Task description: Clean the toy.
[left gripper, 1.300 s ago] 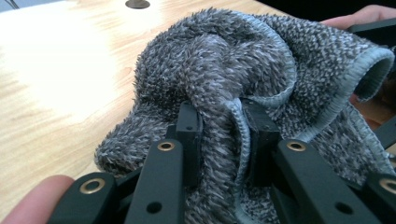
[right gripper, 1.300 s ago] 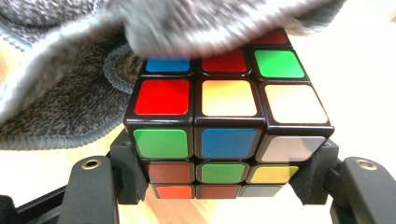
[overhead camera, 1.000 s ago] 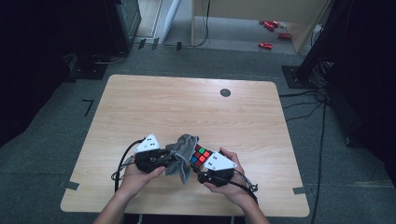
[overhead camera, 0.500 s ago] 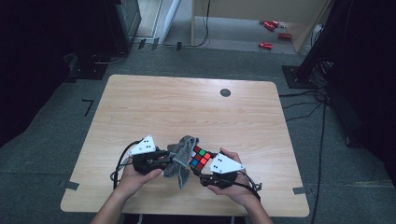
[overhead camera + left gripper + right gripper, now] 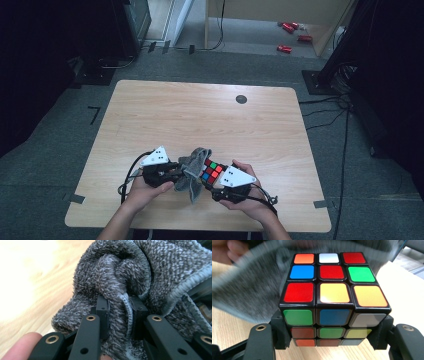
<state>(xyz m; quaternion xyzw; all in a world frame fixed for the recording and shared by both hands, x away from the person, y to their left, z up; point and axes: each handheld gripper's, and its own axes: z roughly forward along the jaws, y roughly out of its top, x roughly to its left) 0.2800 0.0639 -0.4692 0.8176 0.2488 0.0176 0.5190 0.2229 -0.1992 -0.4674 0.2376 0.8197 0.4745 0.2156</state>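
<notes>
Two grippers meet low over the table's (image 5: 165,115) near edge, apparently so the cloth (image 5: 194,170) can wipe the cube (image 5: 212,171). Left gripper (image 5: 119,308) pinches a bunched fold of cloth tight; right gripper (image 5: 332,337) clamps the cube's lower layers, steadying it against the cloth.

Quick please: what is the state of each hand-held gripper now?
Left hand-held gripper: closed on the grey cloth.
Right hand-held gripper: closed on the puzzle cube.
</notes>
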